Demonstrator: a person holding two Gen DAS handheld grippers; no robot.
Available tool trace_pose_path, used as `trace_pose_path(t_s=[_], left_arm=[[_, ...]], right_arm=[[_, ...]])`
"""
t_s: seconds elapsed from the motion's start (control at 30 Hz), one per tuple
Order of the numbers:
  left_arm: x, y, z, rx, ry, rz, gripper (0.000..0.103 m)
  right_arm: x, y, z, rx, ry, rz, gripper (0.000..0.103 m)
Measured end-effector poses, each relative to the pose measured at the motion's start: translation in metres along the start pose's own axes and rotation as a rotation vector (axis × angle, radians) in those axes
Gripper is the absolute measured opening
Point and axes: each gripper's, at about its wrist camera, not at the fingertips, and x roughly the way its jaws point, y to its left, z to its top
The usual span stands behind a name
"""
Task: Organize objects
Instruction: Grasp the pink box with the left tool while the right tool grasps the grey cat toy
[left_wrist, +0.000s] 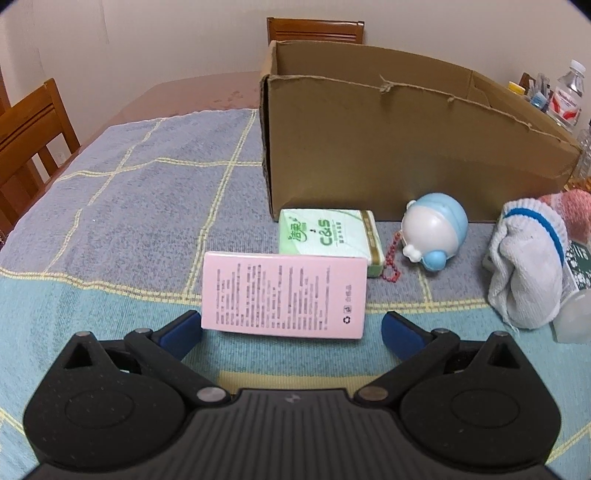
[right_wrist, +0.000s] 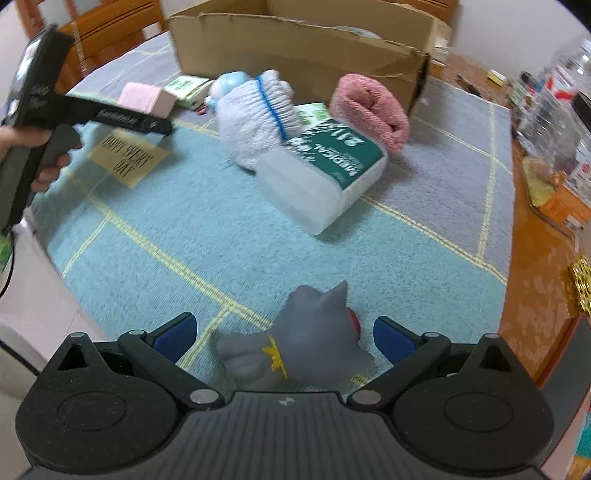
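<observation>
Here, both tools (left_wrist: 291, 328) (right_wrist: 284, 336) agape.

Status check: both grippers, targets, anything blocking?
Left gripper open, lined up on pink box. Right gripper open, straddling grey toy, not clamped. Cardboard box behind, nothing blocking.

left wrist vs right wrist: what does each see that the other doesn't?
Left wrist only: the open left gripper from behind, the pink box between its fingers, and red beads.
Right wrist only: the open right gripper around a grey toy, and a yellow card.
Both: cardboard box, white sock, blue toy.
</observation>
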Motion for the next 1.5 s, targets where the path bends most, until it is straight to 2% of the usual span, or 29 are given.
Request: trace_pose_path(t_s=[0.2, 0.53, 0.83, 0.9, 1.07, 1.17, 1.5], left_arm=[[0.002, 0.000, 0.003, -0.013, -0.017, 0.012, 0.103], [0.000, -0.001, 0.005, -0.015, -0.016, 0.019, 0.102], [-0.004, -0.002, 0.007, 0.021, -0.037, 0.017, 0.094], [-0.004, -0.002, 0.008, 0.022, -0.039, 0.017, 0.093], [-0.004, -0.002, 0.009, 0.040, -0.031, 0.011, 0.082], [-0.006, -0.002, 0.011, 0.056, -0.030, 0.003, 0.081], [-0.026, 0.004, 0.024, 0.109, 0.009, -0.048, 0.081]], right_arm=[[0.009, 0.005, -0.006, -0.101, 0.035, -0.029, 0.103], [0.017, 0.002, -0.007, -0.072, 0.040, 0.000, 0.103], [0.017, 0.002, -0.007, -0.069, 0.030, -0.002, 0.102], [0.017, 0.001, -0.006, -0.068, 0.028, 0.000, 0.101], [0.013, 0.002, -0.006, -0.071, 0.015, -0.011, 0.093], [0.011, 0.002, -0.004, -0.061, 0.007, -0.029, 0.086], [0.006, -0.003, 0.004, 0.037, 0.020, -0.027, 0.081]])
